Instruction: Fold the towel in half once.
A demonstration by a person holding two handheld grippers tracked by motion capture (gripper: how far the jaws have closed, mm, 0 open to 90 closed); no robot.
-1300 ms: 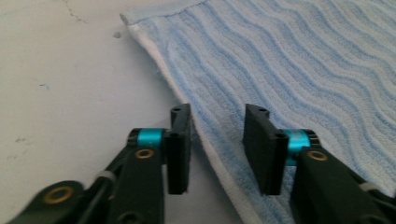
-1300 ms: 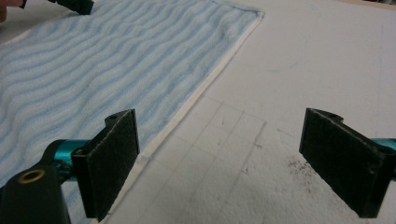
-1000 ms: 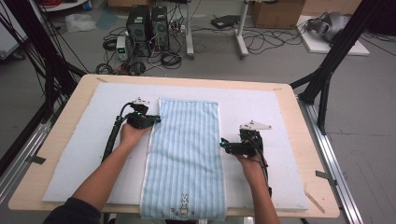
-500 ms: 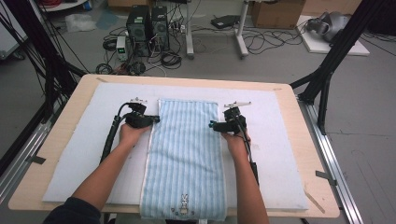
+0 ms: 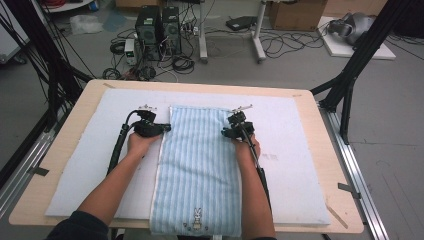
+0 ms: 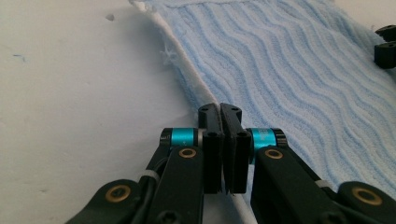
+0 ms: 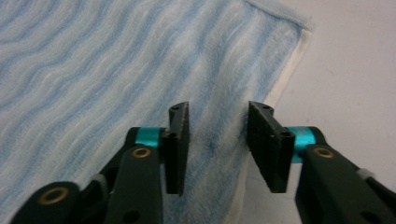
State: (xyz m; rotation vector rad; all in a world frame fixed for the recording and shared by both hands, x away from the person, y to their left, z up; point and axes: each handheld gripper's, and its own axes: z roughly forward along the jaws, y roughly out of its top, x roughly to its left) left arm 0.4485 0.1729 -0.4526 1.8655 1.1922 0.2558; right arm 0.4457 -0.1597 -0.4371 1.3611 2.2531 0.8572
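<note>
The left gripper (image 6: 222, 108) is clamped tight on the left hem of the blue striped towel (image 5: 197, 165). At three o'clock from it, the right gripper (image 7: 218, 119) has just been closing, its jaws straddling the towel's right hem, a gap remaining. The towel lies flat along the white mat (image 5: 295, 150), running six to twelve o'clock.

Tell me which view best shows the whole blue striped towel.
The high view: there the blue striped towel lies flat, visible from far edge to near edge with its rabbit motif. The left gripper view gives just its far left edge and wavy stripes; the right gripper view its far right corner.
</note>
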